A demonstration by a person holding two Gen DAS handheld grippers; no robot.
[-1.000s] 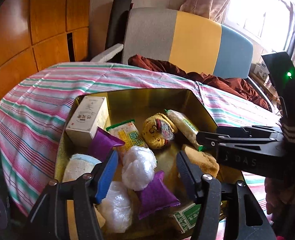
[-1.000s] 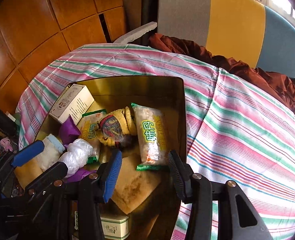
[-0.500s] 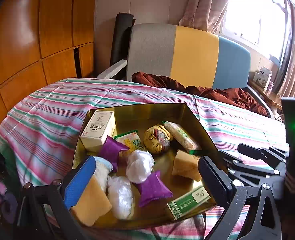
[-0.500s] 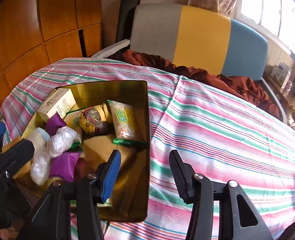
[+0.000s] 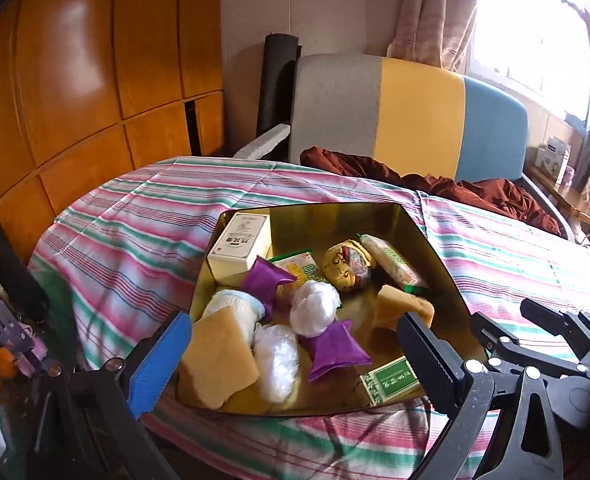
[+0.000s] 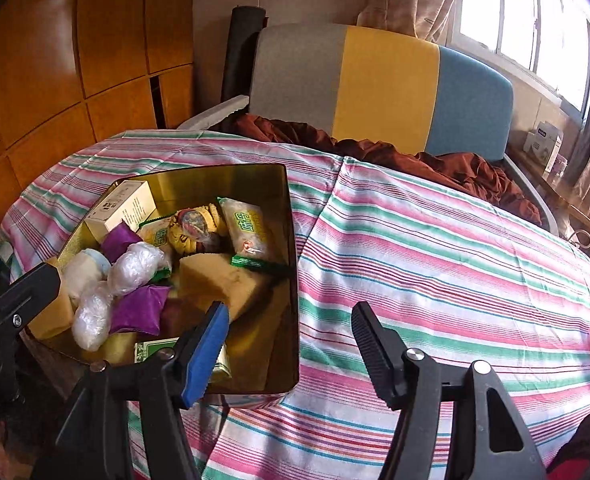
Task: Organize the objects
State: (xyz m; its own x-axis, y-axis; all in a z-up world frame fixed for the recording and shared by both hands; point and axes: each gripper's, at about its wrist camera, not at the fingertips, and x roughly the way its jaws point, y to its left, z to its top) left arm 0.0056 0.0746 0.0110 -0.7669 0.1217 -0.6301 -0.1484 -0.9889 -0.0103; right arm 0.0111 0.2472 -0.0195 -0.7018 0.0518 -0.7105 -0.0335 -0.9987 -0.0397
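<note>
A gold metal tray (image 5: 335, 216) (image 6: 291, 264) sits on the striped tablecloth and holds several items: a white box (image 5: 241, 246), purple sachets (image 5: 335, 350), white plastic-wrapped bundles (image 5: 315, 308), yellow sponges (image 5: 215, 360) (image 6: 219, 280), snack packets (image 6: 247, 228) and a green box (image 5: 393, 376). My left gripper (image 5: 295, 360) is open and empty, hovering above the tray's near edge. My right gripper (image 6: 291, 340) is open and empty, over the tray's near right corner. The right gripper shows in the left wrist view (image 5: 551, 340).
The round table has a striped pink, green and white cloth (image 6: 435, 248). A grey, yellow and blue chair (image 6: 375, 88) with a dark red cloth (image 6: 435, 160) stands behind it. Wooden panels (image 5: 75, 80) line the left wall. Small clutter (image 5: 7, 344) lies at the left.
Both grippers have pulled back and risen away from the tray, so the tray looks smaller and farther. Both stay open and empty. The items in the tray have not moved.
</note>
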